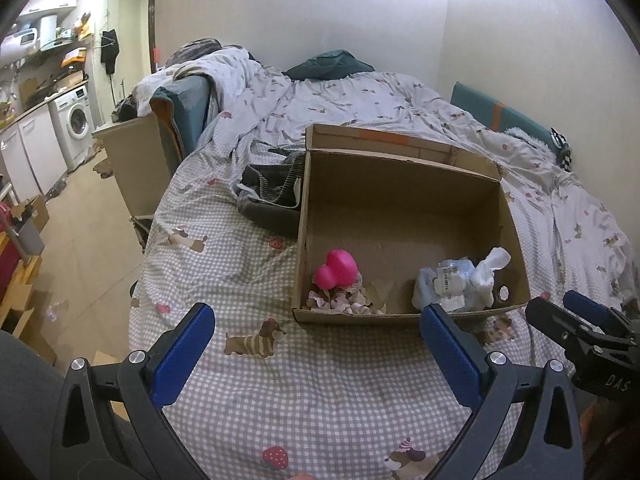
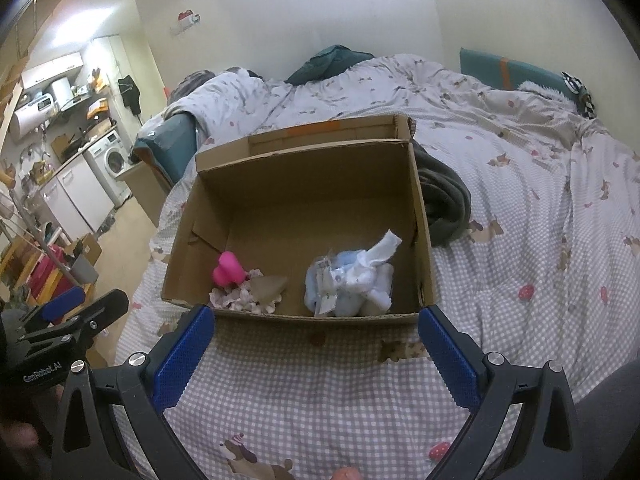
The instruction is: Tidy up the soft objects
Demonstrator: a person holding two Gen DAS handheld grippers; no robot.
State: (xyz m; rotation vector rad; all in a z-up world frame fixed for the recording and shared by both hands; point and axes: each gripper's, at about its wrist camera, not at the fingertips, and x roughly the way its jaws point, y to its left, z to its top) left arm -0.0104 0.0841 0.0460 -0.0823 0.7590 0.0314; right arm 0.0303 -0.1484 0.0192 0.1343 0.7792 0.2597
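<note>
Cardboard makes up the open box (image 1: pixel 400 196) sitting on the bed (image 1: pixel 224 272), its flaps up and its near wall facing both tools. Inside, at the near left corner, a pink soft toy (image 1: pixel 335 269) rests on a small heap of crumpled floral fabric (image 1: pixel 340 300). At the near right corner lies a pale blue and white bundle of baby clothes (image 1: pixel 460 280) with paper tags on it. A dark grey garment (image 1: pixel 272 196) lies on the checked bedcover just beside the box's far left side. The left tongs (image 1: pixel 316 344) hang above the bedcover short of the box, spread wide with nothing between them. The right tongs (image 2: pixel 316 344) hover likewise before the near wall, also spread wide and holding nothing. A washing machine (image 1: pixel 78 122) stands well away across the room.
</note>
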